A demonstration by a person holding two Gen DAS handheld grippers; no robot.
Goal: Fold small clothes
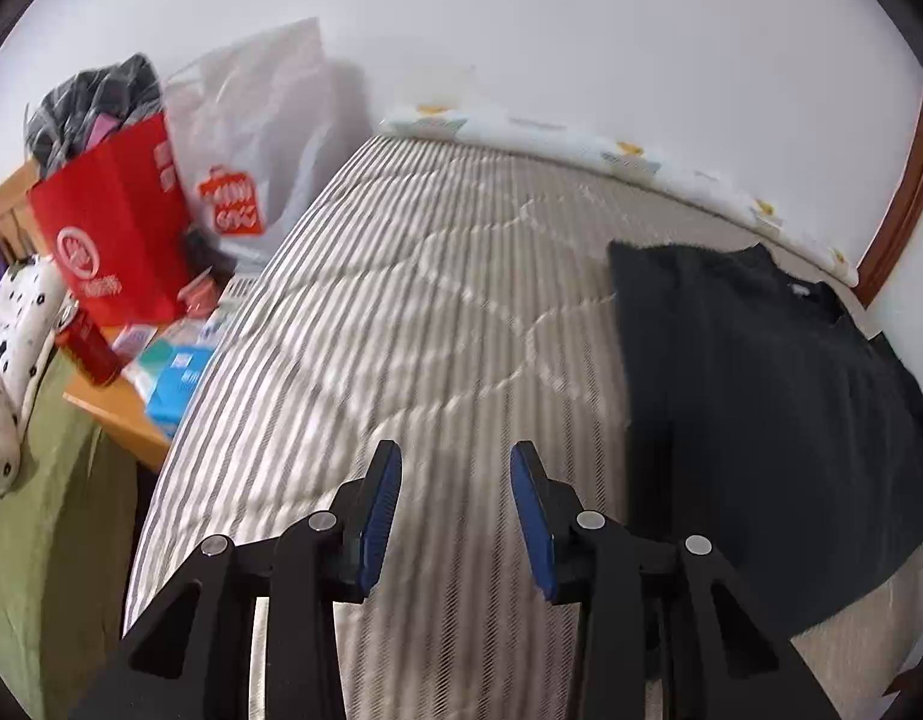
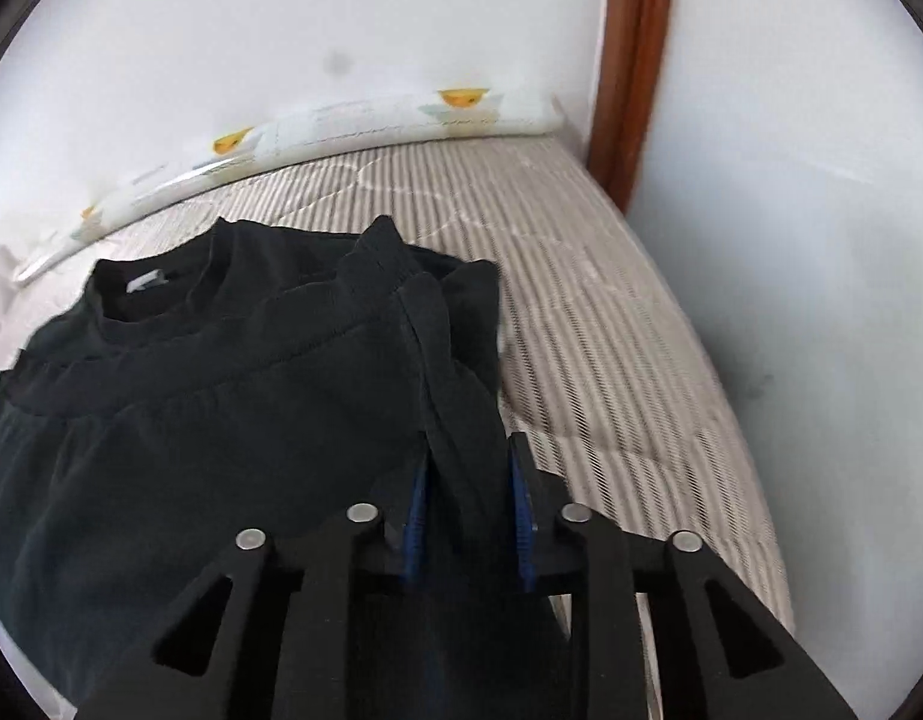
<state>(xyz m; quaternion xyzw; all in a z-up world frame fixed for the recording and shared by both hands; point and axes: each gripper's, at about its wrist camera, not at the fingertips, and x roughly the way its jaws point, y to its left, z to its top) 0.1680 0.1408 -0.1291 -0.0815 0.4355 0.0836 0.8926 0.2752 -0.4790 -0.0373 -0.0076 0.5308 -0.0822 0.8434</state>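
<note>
A black shirt (image 2: pixel 221 420) lies on the striped mattress (image 2: pixel 611 330), its collar and white label toward the wall and one side folded over the body. My right gripper (image 2: pixel 468 456) is shut on a raised fold of this shirt at its right edge; dark fabric fills the gap between the blue pads (image 2: pixel 524 516). In the left wrist view the black shirt (image 1: pixel 761 390) lies to the right. My left gripper (image 1: pixel 455 450) hangs open over the bare striped mattress (image 1: pixel 431 300), left of the shirt, with nothing between its fingers.
A wooden side table (image 1: pixel 125 414) left of the bed holds a red bag (image 1: pixel 110 228), a white plastic bag (image 1: pixel 263 138), a red can (image 1: pixel 92 348) and a blue box (image 1: pixel 173 384). A printed rolled sheet (image 2: pixel 371 120) lines the wall. A brown door frame (image 2: pixel 635 60) stands at the right.
</note>
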